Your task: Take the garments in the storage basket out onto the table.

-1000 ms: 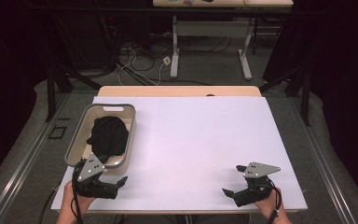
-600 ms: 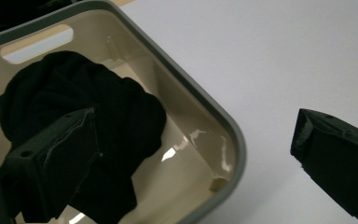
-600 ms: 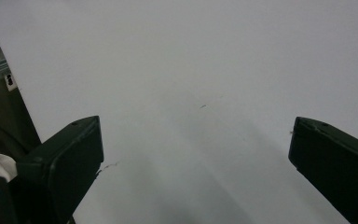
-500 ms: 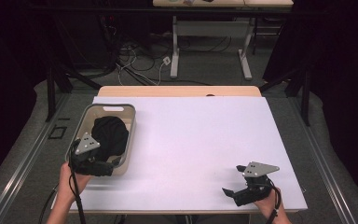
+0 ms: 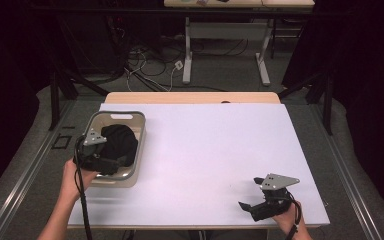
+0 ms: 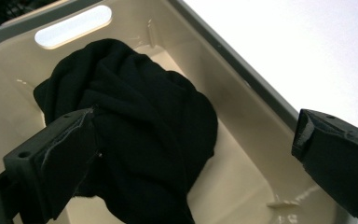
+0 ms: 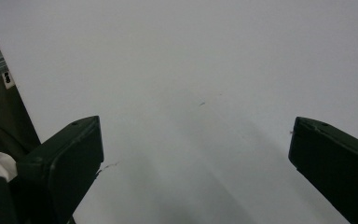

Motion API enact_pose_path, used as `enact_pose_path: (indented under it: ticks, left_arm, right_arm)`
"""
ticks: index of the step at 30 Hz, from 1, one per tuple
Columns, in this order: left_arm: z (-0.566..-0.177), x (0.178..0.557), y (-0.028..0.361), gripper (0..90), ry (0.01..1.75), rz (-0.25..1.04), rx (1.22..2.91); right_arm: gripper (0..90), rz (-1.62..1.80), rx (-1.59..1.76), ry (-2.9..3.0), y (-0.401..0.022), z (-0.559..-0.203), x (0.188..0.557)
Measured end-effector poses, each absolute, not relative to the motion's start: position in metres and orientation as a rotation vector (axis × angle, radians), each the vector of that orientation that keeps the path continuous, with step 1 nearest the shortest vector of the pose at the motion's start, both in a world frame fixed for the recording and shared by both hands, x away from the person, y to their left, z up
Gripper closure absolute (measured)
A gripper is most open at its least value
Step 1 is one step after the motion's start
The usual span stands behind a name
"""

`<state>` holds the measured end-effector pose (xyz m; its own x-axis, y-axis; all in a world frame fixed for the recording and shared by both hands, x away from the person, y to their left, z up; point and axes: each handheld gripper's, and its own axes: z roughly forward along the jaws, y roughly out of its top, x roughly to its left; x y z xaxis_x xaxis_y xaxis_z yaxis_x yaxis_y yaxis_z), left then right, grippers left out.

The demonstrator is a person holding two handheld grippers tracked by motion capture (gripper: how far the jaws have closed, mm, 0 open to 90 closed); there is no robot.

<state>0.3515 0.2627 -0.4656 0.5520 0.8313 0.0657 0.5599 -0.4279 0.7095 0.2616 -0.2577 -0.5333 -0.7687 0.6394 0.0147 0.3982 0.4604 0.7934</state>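
Observation:
A beige plastic bin point(image 5: 139, 131) stands on the left part of the white table top, and a crumpled black cloth point(image 5: 122, 141) lies inside it. My left gripper point(image 5: 111, 164) hovers over the bin's near end, open. In the left gripper view its jaws are wide apart; the cloth point(image 6: 140, 121) lies between them on the bin's floor point(image 6: 242, 154), and one jaw is close against its folds. My right gripper point(image 5: 250, 194) rests low by the front right edge, open. In the right gripper view, bare white surface point(image 7: 196, 93) lies between its jaws.
The white table top point(image 5: 215, 150) is bare from the bin to the right gripper. A wooden strip point(image 5: 190, 97) runs along its far edge. Behind it, cables point(image 5: 150, 60) lie on the floor around the legs of another desk point(image 5: 187, 50).
My left gripper has lifted from the table's front left edge and moved forward over the near end of the bin. The right gripper has stayed in place.

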Motion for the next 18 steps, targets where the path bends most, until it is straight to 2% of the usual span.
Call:
enact_pose_path:
  ticks: [18]
  left_arm:
    - [-0.481, 0.404, 0.262, 0.0, 1.243, 0.475, 2.291]
  right_arm:
    - [2.6, 1.194, 0.881, 2.436, -0.258, -0.534, 0.262]
